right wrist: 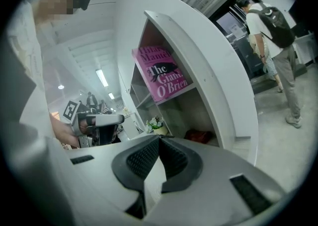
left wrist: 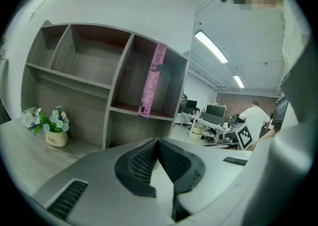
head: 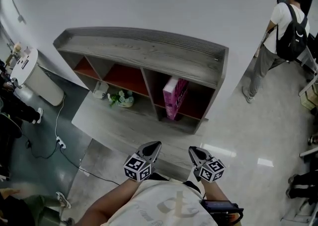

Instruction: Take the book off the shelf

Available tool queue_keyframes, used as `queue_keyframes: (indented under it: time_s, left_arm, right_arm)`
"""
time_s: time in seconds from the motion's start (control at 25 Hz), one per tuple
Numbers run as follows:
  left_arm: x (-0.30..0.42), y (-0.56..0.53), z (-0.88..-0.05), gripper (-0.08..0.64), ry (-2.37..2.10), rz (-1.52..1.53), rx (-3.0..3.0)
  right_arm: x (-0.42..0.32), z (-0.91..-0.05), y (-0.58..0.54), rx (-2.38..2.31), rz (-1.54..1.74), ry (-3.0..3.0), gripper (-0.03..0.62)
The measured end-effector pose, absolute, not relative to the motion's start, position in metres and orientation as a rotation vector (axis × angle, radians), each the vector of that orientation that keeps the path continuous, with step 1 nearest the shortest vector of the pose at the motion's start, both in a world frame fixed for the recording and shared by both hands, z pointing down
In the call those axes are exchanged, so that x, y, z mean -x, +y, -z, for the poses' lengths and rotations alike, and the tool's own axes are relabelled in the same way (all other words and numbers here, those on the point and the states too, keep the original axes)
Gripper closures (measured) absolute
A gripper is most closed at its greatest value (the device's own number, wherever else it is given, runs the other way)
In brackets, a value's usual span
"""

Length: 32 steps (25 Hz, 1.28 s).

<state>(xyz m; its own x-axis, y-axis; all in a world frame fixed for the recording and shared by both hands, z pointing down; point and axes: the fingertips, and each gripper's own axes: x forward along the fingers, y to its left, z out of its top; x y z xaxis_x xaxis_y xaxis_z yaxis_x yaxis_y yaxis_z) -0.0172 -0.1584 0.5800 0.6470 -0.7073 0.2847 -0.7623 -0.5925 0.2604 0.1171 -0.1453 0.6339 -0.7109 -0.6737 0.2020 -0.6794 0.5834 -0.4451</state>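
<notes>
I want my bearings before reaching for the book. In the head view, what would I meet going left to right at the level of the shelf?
white bin → flower pot → pink book → person with backpack

The pink book (head: 175, 98) with dark lettering on its spine stood upright in the upper right compartment of the grey wood-grain shelf (head: 149, 46), its lower end jutting past the front edge.

Cream T-shirt (head: 164, 202); grey left gripper (head: 156, 145), right gripper (head: 193, 150)
</notes>
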Motion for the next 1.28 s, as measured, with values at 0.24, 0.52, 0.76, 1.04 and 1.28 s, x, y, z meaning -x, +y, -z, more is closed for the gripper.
queue_keyframes:
  time_s: [0.24, 0.52, 0.76, 1.04, 1.28]
  left_arm:
    - [0.012, -0.172, -0.568, 0.558, -1.128, -0.208, -2.551]
    - [0.01, -0.199, -0.547, 0.535, -1.161, -0.2, -2.605]
    - [0.006, -0.219, -0.528, 0.429, -1.185, -0.198, -2.629]
    - [-0.003, -0.243, -0.509, 0.322, -1.218, -0.181, -2.64]
    - [-0.009, -0.265, -0.494, 0.307, -1.253, -0.165, -2.643]
  right_arm:
    - [-0.115, -0.625, -0.155, -1.24, -0.777, -2.781, 0.588]
    - [-0.114, -0.621, -0.166, -1.291, -0.769, -2.778, 0.588]
    - [-0.111, -0.62, -0.17, -1.32, -0.772, -2.775, 0.588]
    - [-0.111, -0.621, -0.172, -1.355, -0.778, -2.762, 0.588]
    - [-0.117, -0.621, -0.173, -1.392, -0.782, -2.746, 0.588]
